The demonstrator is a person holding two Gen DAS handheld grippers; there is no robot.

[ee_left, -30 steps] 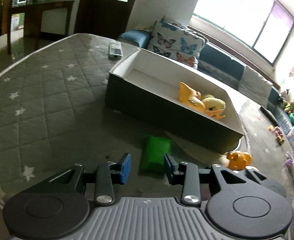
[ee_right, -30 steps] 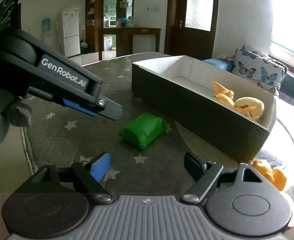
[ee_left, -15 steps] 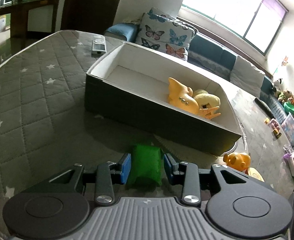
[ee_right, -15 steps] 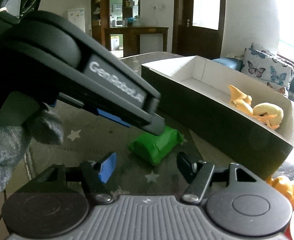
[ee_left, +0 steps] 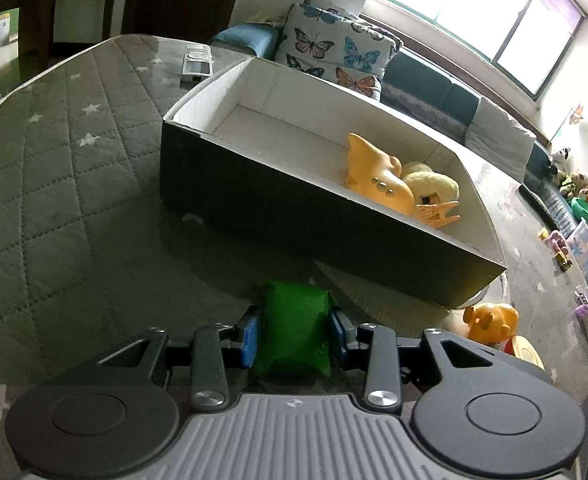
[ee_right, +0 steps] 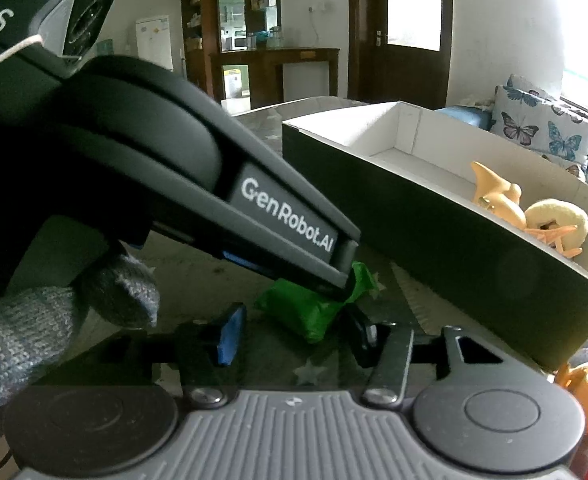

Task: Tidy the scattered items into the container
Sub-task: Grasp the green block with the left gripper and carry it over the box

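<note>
A green soft bag [ee_left: 296,330] lies on the star-quilted table between the blue pads of my left gripper [ee_left: 294,336], which touch its two sides. In the right wrist view the bag [ee_right: 306,312] shows under the left gripper's body [ee_right: 285,224]. My right gripper [ee_right: 294,340] is open and empty, just in front of the bag. The dark box with a white inside [ee_left: 277,200] stands beyond and holds yellow and orange toys [ee_left: 398,188]. An orange toy [ee_left: 492,320] lies on the table by the box's near right corner.
A remote control [ee_left: 197,64] lies on the table behind the box. A sofa with butterfly cushions [ee_left: 334,52] stands beyond the table. Small toys [ee_left: 574,248] lie on the floor at the right. A gloved hand [ee_right: 33,320] holds the left gripper.
My left gripper has moved forward over the green bag, and its pads now sit against the bag's sides. The right gripper has come closer to the bag and narrowed a little.
</note>
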